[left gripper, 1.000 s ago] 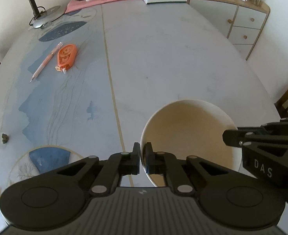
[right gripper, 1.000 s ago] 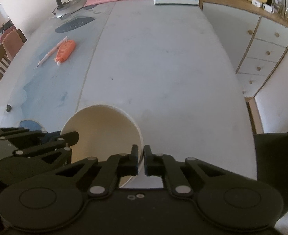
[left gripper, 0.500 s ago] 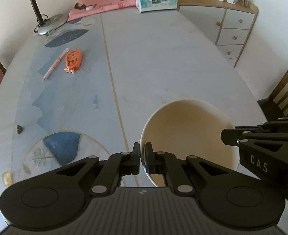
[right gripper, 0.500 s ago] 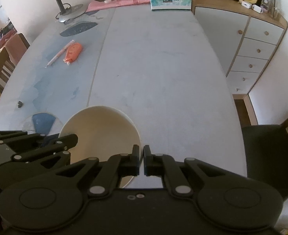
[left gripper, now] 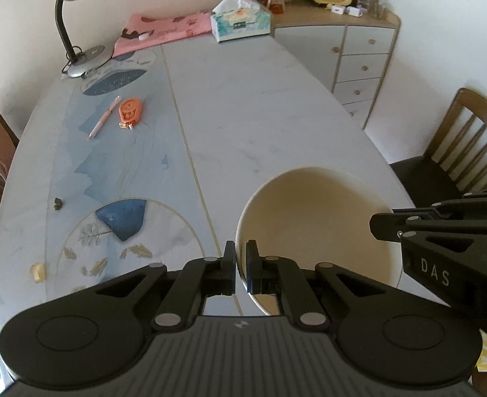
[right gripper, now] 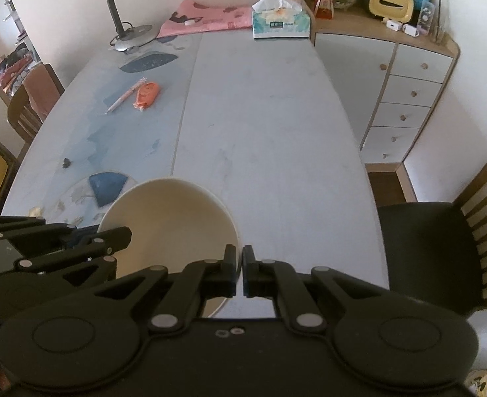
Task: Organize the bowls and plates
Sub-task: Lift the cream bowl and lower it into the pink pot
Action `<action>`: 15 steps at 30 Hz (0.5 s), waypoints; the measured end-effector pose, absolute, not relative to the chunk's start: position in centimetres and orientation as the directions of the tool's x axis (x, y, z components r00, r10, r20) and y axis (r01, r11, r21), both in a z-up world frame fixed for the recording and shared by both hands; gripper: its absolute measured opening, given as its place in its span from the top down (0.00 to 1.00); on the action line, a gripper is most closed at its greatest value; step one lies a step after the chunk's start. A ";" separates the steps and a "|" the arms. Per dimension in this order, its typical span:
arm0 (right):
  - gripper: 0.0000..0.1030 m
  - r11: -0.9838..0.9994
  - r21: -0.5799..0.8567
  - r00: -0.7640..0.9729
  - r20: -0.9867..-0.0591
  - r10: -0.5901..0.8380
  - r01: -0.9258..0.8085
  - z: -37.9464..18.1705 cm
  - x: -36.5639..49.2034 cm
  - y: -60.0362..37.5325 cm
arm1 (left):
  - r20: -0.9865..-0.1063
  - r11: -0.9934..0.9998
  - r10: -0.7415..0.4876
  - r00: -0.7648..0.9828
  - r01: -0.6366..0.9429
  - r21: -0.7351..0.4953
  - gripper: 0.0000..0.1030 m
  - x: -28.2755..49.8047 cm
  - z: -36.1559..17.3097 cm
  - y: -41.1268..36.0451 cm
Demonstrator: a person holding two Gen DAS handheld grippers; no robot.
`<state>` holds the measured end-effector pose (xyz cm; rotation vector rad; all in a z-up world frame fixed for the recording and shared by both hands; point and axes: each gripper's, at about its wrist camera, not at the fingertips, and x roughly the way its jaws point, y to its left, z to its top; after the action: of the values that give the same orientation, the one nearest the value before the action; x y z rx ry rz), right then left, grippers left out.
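Both tools pinch the cream bowl (left gripper: pixel 312 228): left tool (left gripper: pixel 240 266) on its left rim, right tool (right gripper: pixel 239 269) on its right rim. Keep the bowl level above the bench (left gripper: pixel 260 115); maintain equal clamping.

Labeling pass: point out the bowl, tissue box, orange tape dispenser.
bowl (left gripper: pixel 316 225), left wrist view, inner wall.
tissue box (right gripper: pixel 281 24), right wrist view, front face.
orange tape dispenser (left gripper: pixel 130 110), left wrist view, top of body.

soft, even daylight, slightly hazy; faint shadows, no strong glare; sharp centre, heavy fisheye bending and dark corners.
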<state>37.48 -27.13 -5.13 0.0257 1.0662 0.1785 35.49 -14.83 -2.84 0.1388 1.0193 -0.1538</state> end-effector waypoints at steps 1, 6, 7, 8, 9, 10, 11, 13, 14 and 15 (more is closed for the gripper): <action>0.96 0.986 0.107 0.474 -0.866 0.157 -0.130 -4.8 36.9 -27.2 | -0.853 0.979 -0.066 0.518 0.198 0.044 0.96 34.8 -2.5 -14.9; 0.96 0.988 0.105 0.494 -0.857 0.149 -0.115 -3.3 33.5 -27.5 | -0.843 0.972 -0.085 0.532 0.229 0.046 0.96 31.7 -1.0 -15.2; 0.96 0.988 0.105 0.496 -0.856 0.147 -0.111 -3.0 32.8 -27.7 | -0.842 0.971 -0.091 0.532 0.235 0.043 0.96 31.1 -0.8 -15.2; 0.96 0.989 0.105 0.499 -0.855 0.144 -0.107 -2.8 32.2 -27.8 | -0.841 0.969 -0.098 0.532 0.243 0.041 0.96 30.5 -0.6 -15.3; 0.96 0.989 0.102 0.500 -0.854 0.140 -0.103 -2.6 31.5 -28.0 | -0.840 0.967 -0.104 0.532 0.252 0.040 0.96 29.9 -0.4 -15.5; 0.96 0.990 0.099 0.502 -0.854 0.136 -0.099 -2.4 30.8 -28.1 | -0.840 0.965 -0.109 0.532 0.259 0.039 0.96 29.3 -0.2 -15.6; 0.96 0.991 0.096 0.504 -0.854 0.132 -0.097 -2.2 30.2 -28.2 | -0.840 0.963 -0.115 0.531 0.268 0.038 0.96 28.7 -0.1 -15.8; 0.96 0.992 0.093 0.506 -0.853 0.126 -0.089 -1.9 29.0 -28.5 | -0.839 0.958 -0.126 0.530 0.286 0.037 0.95 27.6 0.1 -16.1; 0.96 0.992 0.092 0.507 -0.853 0.123 -0.085 -1.8 28.4 -28.6 | -0.839 0.955 -0.133 0.528 0.294 0.034 0.95 27.0 0.2 -16.3; 0.95 0.992 0.092 0.506 -0.854 0.121 -0.082 -1.7 27.8 -28.9 | -0.840 0.953 -0.138 0.525 0.302 0.032 0.95 26.5 0.2 -16.5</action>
<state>27.78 -28.86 -1.69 0.0413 1.0326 0.1219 26.53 -16.50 0.25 0.1816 0.9846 -0.2646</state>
